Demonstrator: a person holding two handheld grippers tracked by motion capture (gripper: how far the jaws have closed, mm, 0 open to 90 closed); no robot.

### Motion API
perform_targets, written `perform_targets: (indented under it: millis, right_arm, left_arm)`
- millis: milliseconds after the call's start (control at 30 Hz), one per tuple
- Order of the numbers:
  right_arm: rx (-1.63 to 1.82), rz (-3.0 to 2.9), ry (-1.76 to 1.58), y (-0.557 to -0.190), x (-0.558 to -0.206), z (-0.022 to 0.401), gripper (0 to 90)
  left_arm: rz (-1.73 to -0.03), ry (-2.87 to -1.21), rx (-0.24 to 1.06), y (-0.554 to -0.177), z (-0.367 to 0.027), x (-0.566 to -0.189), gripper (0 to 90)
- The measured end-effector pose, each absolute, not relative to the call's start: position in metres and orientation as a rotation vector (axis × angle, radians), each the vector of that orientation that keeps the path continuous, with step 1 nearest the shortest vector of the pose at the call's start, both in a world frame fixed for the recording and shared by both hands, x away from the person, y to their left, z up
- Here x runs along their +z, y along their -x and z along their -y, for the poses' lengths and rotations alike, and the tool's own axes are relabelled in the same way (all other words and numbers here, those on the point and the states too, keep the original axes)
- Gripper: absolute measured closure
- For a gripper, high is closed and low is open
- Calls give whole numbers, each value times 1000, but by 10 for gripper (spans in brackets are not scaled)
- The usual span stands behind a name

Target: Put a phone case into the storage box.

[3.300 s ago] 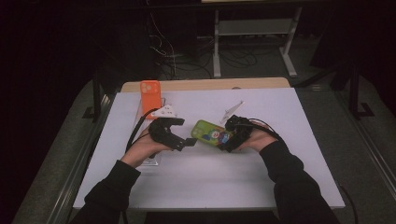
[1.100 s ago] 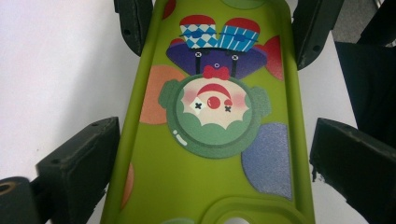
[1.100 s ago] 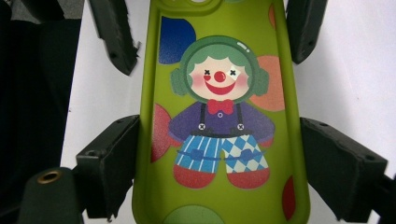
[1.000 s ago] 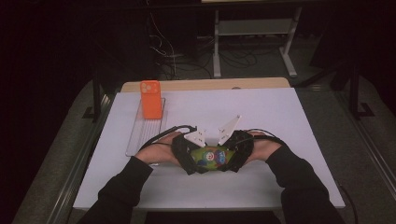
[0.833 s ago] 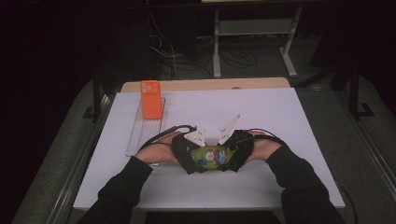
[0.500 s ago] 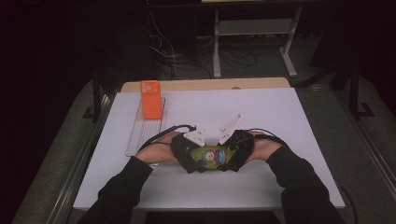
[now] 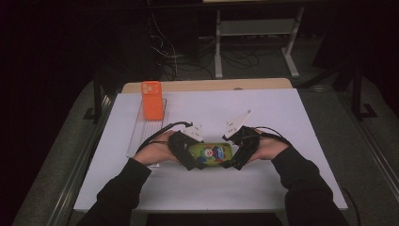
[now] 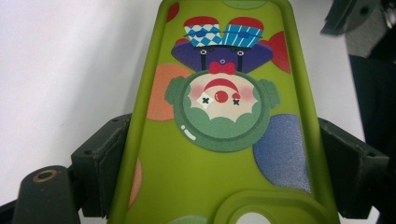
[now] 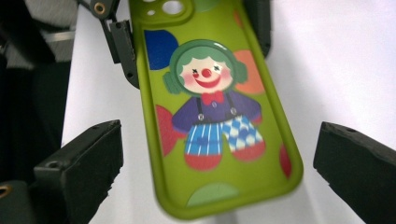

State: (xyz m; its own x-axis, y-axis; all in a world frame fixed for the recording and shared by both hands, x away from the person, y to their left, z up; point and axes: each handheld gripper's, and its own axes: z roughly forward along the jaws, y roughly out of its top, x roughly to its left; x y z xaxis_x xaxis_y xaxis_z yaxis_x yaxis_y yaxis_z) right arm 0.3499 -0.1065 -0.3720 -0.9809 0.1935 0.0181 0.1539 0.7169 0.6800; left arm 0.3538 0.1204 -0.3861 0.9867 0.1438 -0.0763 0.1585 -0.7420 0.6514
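Note:
A green phone case printed with a clown hangs level between both grippers, low over the white table. My left gripper is shut on its camera-hole end. In the left gripper view both pads press the case's long edges, and the jaws have just been closing on it. My right gripper stands open at the other end. In the right gripper view its jaws have just been opening and stand wide, clear of the case on either side.
An orange phone stands upright on a clear tray at the back left. The white table top stretches right and forward of the hands. A dark floor with cables and a stand lies beyond.
Since the oldest frame both hands came nearer the front edge and the left gripper reached the case. Over the last second the hands stayed put.

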Motion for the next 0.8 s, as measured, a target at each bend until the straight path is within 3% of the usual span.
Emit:
perform_targets:
  millis: [800]
  right_arm:
    - [1187, -2515, -949, -342, -384, 155, 1]
  left_arm:
    - [-583, -2361, 148, -359, -127, -386, 150]
